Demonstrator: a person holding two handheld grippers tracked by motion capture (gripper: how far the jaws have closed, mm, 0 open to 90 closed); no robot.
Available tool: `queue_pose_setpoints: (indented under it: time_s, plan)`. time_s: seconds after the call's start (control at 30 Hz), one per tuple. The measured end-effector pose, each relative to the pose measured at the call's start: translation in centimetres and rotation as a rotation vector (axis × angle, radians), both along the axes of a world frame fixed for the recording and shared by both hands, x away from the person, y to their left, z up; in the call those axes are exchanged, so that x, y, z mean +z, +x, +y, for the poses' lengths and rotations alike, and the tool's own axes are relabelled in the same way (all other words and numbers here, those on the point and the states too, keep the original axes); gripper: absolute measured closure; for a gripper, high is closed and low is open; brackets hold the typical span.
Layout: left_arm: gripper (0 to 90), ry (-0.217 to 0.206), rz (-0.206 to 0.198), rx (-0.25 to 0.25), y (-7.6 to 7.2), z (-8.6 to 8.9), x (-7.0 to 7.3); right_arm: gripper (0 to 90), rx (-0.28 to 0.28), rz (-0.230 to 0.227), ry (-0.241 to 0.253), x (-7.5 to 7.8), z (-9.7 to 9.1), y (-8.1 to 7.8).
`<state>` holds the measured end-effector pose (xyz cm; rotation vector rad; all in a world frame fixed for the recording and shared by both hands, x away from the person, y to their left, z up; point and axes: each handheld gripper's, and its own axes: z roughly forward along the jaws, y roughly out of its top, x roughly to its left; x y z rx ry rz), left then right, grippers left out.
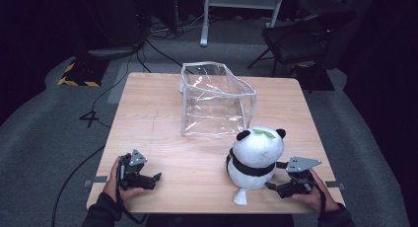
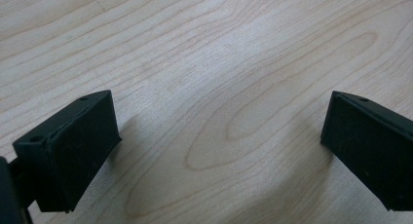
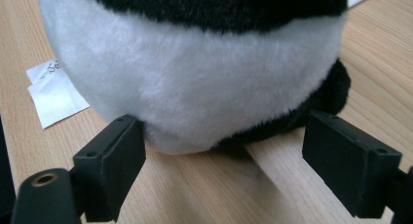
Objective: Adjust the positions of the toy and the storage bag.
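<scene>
- A plush panda [image 1: 256, 157] sits on the wooden table [image 1: 162, 118], not yet gripped; the clear plastic bag [image 1: 216, 99] beyond it stands empty.
- The right gripper [image 3: 224, 158] gapes wide, its jaws flanking the toy's base, one just touching the fur.
- The left gripper [image 2: 219, 151] rests open, holding nothing, well apart from the toy.

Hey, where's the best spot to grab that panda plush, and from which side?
Grip the panda plush low on its round white body, just under the black band, coming from its right, where the right tongs already stand open at its base. The body is soft and wide, so it should squash between the jaws. The sewn-in white tag is probably too flimsy to lift by.
</scene>
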<state>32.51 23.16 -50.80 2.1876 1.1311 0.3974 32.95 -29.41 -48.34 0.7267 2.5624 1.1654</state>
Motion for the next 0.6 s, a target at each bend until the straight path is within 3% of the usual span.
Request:
queue_pose_setpoints:
  time_s: [0.17, 0.4, 0.6]
  plan:
    - [0.5, 0.0, -0.001, 0.0, 0.0, 0.0, 0.0, 16.0, 0.025, -0.001, 0.003, 0.1, 0.5, 0.6]
    - [0.5, 0.0, -0.001, 0.0, 0.0, 0.0, 0.0, 16.5, 0.015, -0.013, -0.011, 0.2, 0.8, 1.3]
    - [0.5, 0.0, -0.001, 0.0, 0.0, 0.0, 0.0, 19.4, 0.053, -0.011, -0.006, 0.2, 1.7, 2.6]
